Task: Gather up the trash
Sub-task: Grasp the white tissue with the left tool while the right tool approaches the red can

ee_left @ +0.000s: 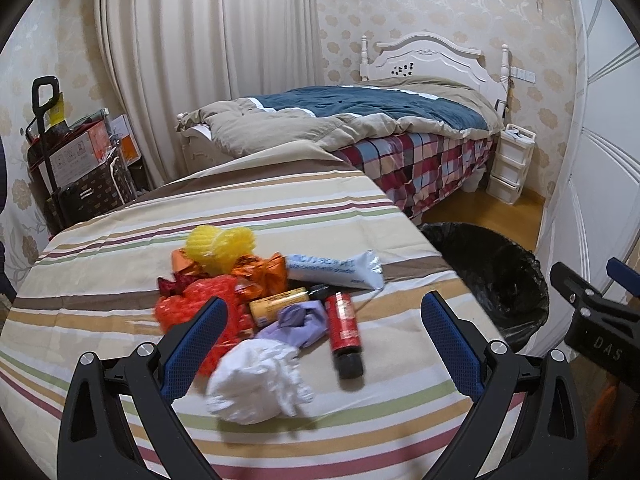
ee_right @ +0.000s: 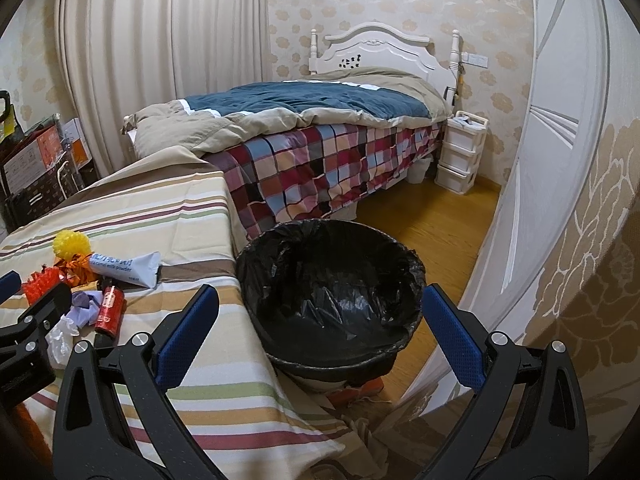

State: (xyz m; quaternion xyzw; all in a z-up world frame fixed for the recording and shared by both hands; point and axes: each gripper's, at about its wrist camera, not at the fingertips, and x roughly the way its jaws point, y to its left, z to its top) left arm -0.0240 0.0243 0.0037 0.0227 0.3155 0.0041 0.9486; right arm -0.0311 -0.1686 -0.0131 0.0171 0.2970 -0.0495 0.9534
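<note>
A pile of trash lies on the striped tablecloth (ee_left: 120, 360): a white crumpled bag (ee_left: 256, 384), a purple wad (ee_left: 300, 320), a red bottle (ee_left: 344, 330), a yellow tube (ee_left: 278, 304), a white-blue milk powder tube (ee_left: 336, 270), a yellow foam net (ee_left: 220, 248), orange foil (ee_left: 260, 274) and red mesh (ee_left: 192, 304). My left gripper (ee_left: 324, 312) is open above the pile, holding nothing. My right gripper (ee_right: 320, 300) is open over the black-lined bin (ee_right: 332, 280) beside the table. The pile also shows at the left of the right wrist view, with the red bottle (ee_right: 110, 308) nearest.
A bed (ee_left: 360, 120) with a blue and beige quilt stands behind the table. White drawers (ee_left: 512, 160) sit by its head. Boxes and a cart (ee_left: 72, 160) crowd the left wall. A white wardrobe (ee_left: 600, 160) is on the right, with wooden floor (ee_right: 432, 220) around the bin.
</note>
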